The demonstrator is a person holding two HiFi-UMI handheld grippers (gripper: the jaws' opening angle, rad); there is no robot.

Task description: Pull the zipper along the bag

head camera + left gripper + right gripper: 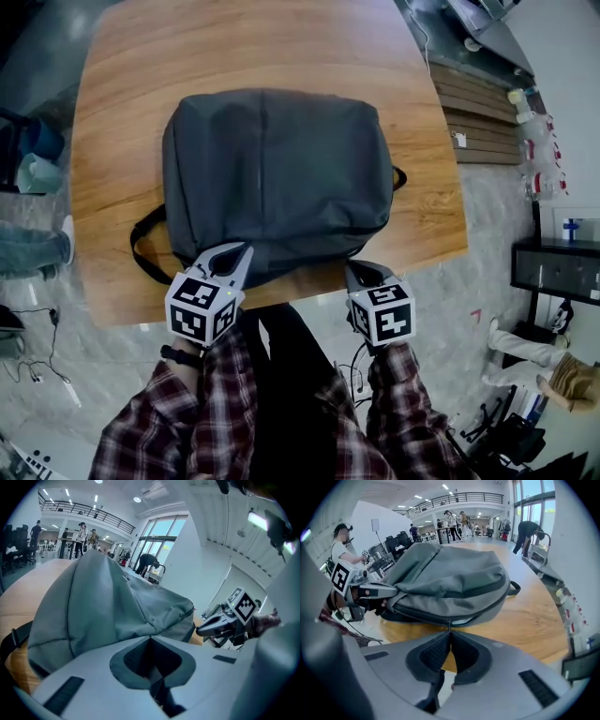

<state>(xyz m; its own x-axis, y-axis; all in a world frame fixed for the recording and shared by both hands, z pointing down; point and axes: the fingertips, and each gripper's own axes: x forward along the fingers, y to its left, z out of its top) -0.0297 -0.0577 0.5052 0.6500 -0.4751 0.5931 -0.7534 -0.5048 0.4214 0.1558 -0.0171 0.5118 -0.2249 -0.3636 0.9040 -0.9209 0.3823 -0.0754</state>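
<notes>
A grey backpack [277, 169] lies flat on the wooden table [122, 112]. My left gripper [239, 251] is at its near left corner. In the left gripper view the jaws are shut [150, 638] against the bag's fabric [108, 602]. The right gripper view shows that gripper [389, 592] pinching the corner. My right gripper [356, 270] is at the near right corner, shut [449, 631] on the zipper pull [448, 623]. The dark zipper line [422, 616] runs along the bag's [450, 583] near edge. A pale gap shows beside the pull.
A black strap [141, 244] loops out from the bag's left side and a small loop [401, 178] from its right. The table's near edge [281, 305] lies just under both grippers. People stand far behind in the hall [454, 520].
</notes>
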